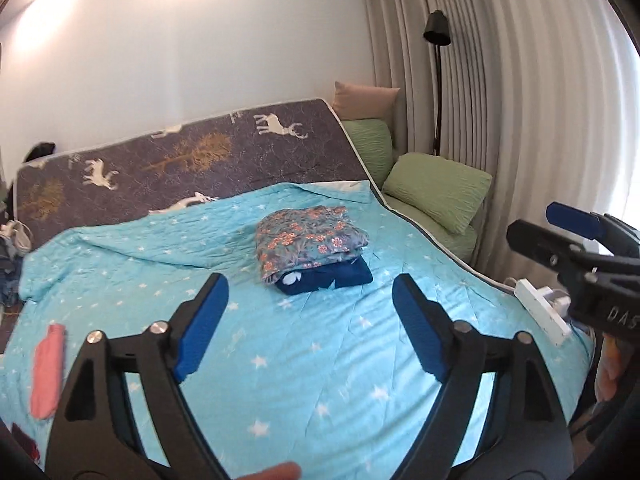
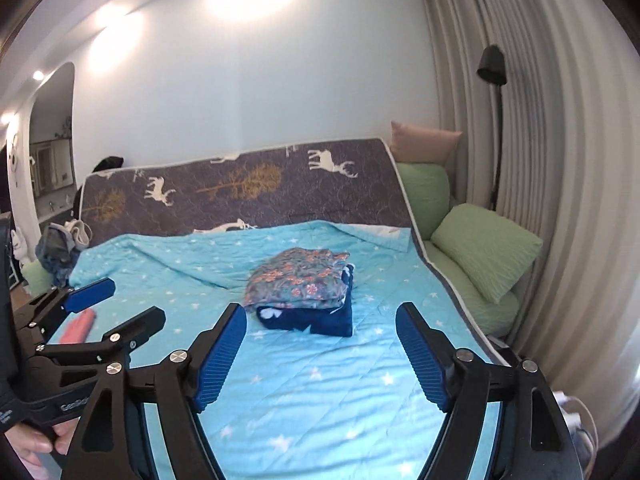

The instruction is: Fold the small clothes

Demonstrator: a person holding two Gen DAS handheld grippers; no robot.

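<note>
The left gripper (image 1: pixel 310 320) is hovering with its jaws spread wide and holding nothing, and the right gripper (image 2: pixel 322 350) is doing the same just beside it, also spread and empty; each is showing at the edge of the other's view. Straight ahead of both, beyond the fingertips, a stack is sitting on the blue quilt (image 1: pixel 320 380): a floral piece (image 1: pixel 310 240) folded on top of a navy piece (image 1: pixel 328 278), the two touching and looking already done. Off to the left of the left gripper, near the quilt's edge, a pink garment (image 1: pixel 48 368) is lying loose (it is showing in the right view too, behind the left gripper's fingers), and I am judging it to be the next thing to fold. The main risk is coming from that reach: the pink garment is sitting close to the edge, so a pinch that is dragging rather than lifting could be pushing it off the bed. A second risk is lying ahead, since a gripper sweeping across could be clipping the stack and sliding the floral piece off the navy one. The quilt itself is rumpled and soft, so jaws closing low could be catching quilt along with cloth. To the right, a white power strip (image 1: pixel 544 308) and its cord are lying by the bed (an easy snag for the right gripper).
</note>
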